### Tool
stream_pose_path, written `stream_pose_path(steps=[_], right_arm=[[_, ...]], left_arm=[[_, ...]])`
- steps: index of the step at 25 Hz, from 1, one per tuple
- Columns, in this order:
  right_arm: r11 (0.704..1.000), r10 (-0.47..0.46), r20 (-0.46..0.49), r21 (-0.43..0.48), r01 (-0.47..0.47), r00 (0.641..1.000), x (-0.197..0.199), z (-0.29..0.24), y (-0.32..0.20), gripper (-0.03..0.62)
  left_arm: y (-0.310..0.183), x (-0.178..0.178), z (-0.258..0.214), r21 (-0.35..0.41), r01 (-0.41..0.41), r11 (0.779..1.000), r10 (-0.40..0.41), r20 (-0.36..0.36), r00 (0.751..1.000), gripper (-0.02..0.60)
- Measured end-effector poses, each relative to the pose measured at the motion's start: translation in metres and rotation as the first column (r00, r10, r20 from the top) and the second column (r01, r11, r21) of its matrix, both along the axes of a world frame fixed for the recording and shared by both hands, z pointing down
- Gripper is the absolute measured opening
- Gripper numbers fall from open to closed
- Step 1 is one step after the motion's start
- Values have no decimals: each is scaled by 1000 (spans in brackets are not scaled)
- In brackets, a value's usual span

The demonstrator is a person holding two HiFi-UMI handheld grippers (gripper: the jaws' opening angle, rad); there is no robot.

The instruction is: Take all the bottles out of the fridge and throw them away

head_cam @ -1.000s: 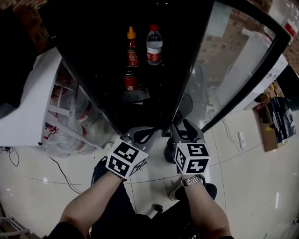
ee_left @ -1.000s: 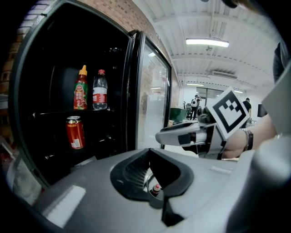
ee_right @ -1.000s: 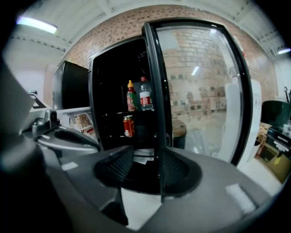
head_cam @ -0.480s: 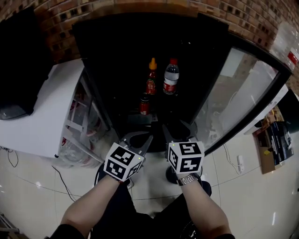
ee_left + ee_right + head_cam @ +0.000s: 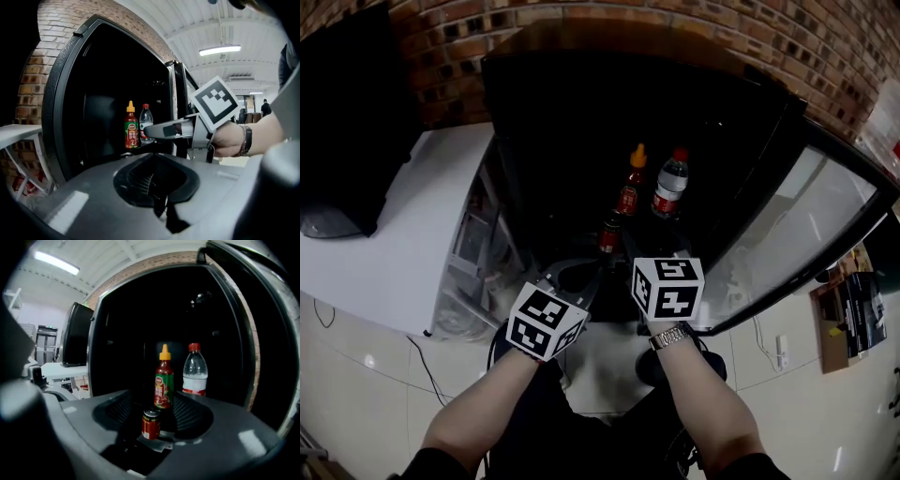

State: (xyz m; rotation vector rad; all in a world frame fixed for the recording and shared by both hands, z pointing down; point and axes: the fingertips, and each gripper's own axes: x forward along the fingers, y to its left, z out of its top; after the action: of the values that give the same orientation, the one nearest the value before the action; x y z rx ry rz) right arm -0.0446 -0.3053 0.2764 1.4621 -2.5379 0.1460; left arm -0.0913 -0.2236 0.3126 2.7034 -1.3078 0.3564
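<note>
The black fridge point(image 5: 581, 103) stands open. On its shelf are a red sauce bottle with an orange cap point(image 5: 629, 187) point(image 5: 164, 378) point(image 5: 131, 126), a clear water bottle with a red cap point(image 5: 669, 192) point(image 5: 194, 371) point(image 5: 146, 123) and, nearer, a small red can point(image 5: 608, 234) point(image 5: 151, 423). My right gripper point(image 5: 630, 253) point(image 5: 150, 406) points at the can. Its jaws have just been opening and stand open; nothing is pressed between them. My left gripper point(image 5: 577, 277) point(image 5: 152, 157) hangs beside it, left of the can, shut and empty.
The fridge's glass door point(image 5: 806, 216) swings out to the right. A white table point(image 5: 394, 244) with a rack under it stands at the left, against the brick wall point(image 5: 450, 37). A power strip point(image 5: 781, 352) and a box point(image 5: 853, 281) lie on the tiled floor.
Both grippers have risen and moved forward toward the fridge shelf. The right gripper's tips now sit close to the red can. The bottles have not moved.
</note>
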Motion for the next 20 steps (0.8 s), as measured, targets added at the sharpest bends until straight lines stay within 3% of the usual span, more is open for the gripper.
stream_pose_path(steps=[20], right_arm=[[996,83,-73,-34,-86,994,-20,21,-85,272]], left_arm=[[-52,-20,2,0,4,1000,-4,-16,1000,4]])
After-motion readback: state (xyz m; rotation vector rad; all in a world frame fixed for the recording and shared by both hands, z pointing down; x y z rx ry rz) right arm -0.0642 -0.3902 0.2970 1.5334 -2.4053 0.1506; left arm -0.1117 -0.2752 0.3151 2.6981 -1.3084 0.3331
